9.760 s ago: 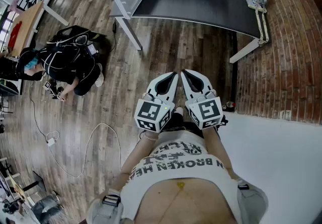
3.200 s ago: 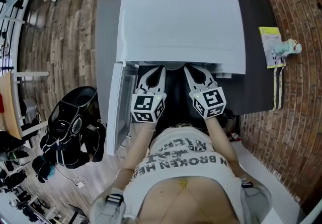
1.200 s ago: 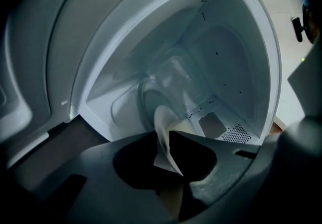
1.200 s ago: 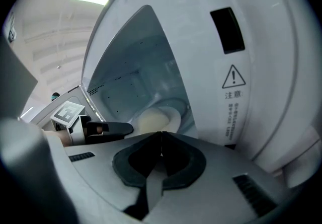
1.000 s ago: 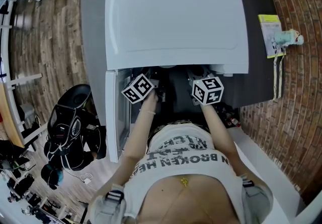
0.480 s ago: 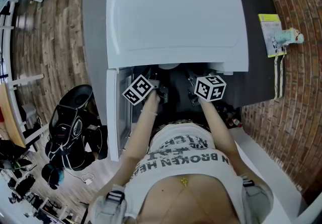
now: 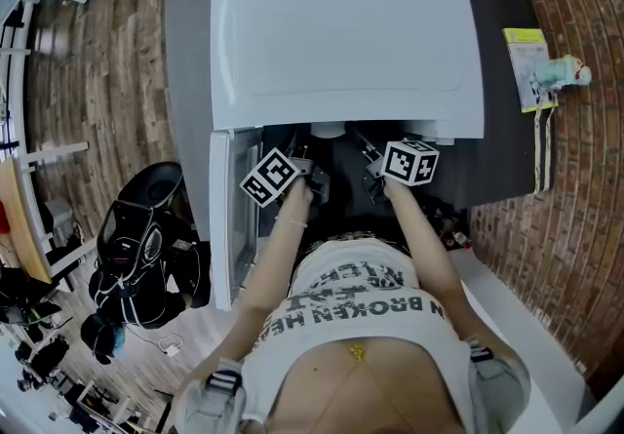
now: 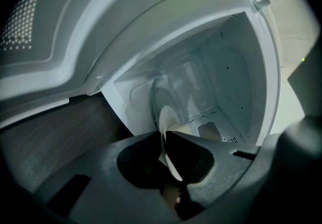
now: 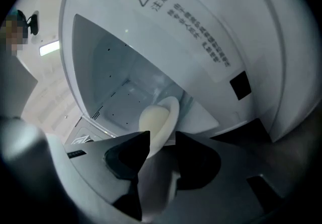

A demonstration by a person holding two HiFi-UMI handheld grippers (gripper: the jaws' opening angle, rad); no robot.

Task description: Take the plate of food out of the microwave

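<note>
The white microwave (image 7: 346, 37) stands on a dark table (image 7: 185, 52) with its door (image 7: 222, 217) swung open to the left. Both grippers reach into its cavity. In the left gripper view a white plate (image 8: 167, 160) stands edge-on, and my left gripper (image 8: 164, 137) is shut on its thin rim. In the right gripper view the plate (image 9: 171, 109) carries a pale mound of food (image 9: 152, 120). My right gripper (image 9: 158, 140) has just been opening its jaws; the plate's near rim lies between them and they do not pinch it.
A glass turntable (image 8: 156, 92) lies under the plate. The cavity's roof and walls close in around both grippers. A yellow booklet and a small bottle (image 7: 534, 66) sit at the table's right end. A black bag (image 7: 146, 222) lies on the wooden floor to the left.
The right gripper's marker cube has rolled and shifted slightly right. The left gripper has stayed almost still at the opening. Seconds earlier the person walked up to the microwave.
</note>
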